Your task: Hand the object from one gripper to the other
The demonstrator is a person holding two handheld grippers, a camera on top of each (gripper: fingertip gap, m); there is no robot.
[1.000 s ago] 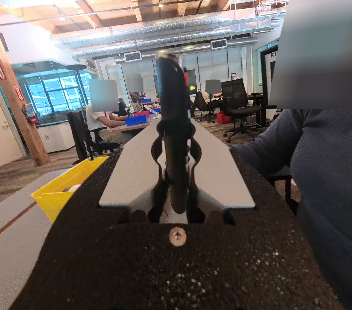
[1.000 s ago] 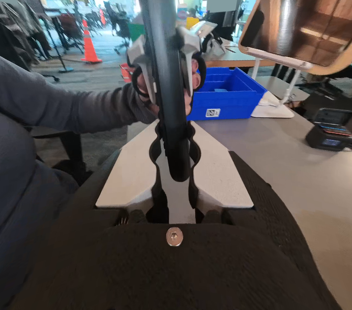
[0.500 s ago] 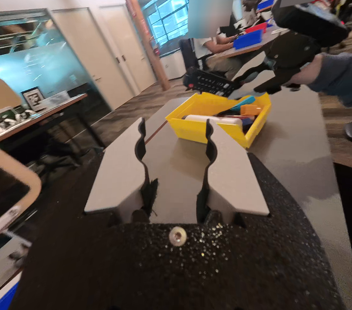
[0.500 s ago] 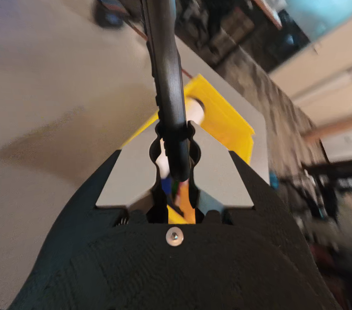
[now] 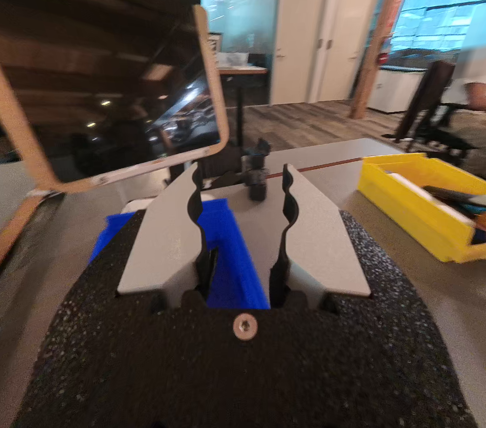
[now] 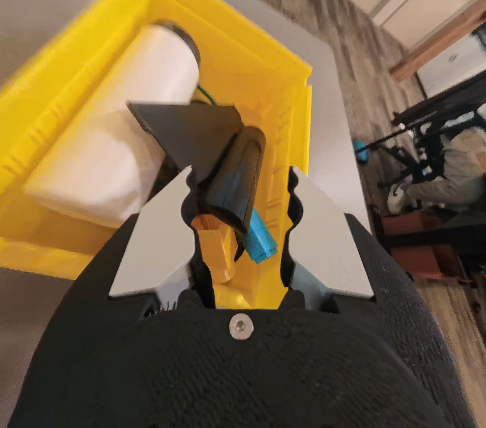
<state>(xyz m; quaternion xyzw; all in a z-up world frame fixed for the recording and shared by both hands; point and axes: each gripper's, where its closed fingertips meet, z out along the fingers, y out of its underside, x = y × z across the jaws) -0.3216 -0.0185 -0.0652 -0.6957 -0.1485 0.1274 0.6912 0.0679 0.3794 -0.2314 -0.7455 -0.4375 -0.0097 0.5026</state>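
In the right wrist view, the long black object [image 6: 236, 178] lies loose inside the yellow bin [image 6: 231, 28], resting on an orange piece [image 6: 218, 249] and a blue piece [image 6: 260, 241]. My right gripper [image 6: 240, 173] is open just above it, and its jaws stand apart on either side without touching it. In the left wrist view, my left gripper [image 5: 241, 168] is open and empty. It hovers low over a blue bin [image 5: 228, 244]. The yellow bin [image 5: 410, 207] sits to its right on the grey table.
A tablet on a stand [image 5: 105, 73] rises at the left, and a small black device [image 5: 256, 173] stands behind the blue bin. The yellow bin also holds a white cylinder [image 6: 157, 68], a white bundle [image 6: 86, 165] and a dark flat wedge [image 6: 189, 131]. The table edge and office chairs lie beyond. Tip to tip, the grippers are about 60 centimeters apart. The blue piece [image 6: 260, 241] lies around 6 centimeters away from my right fingertips.
The left gripper let go of the black object and swung left over the blue bin. The right gripper carried the object to the yellow bin and opened, leaving it lying there.
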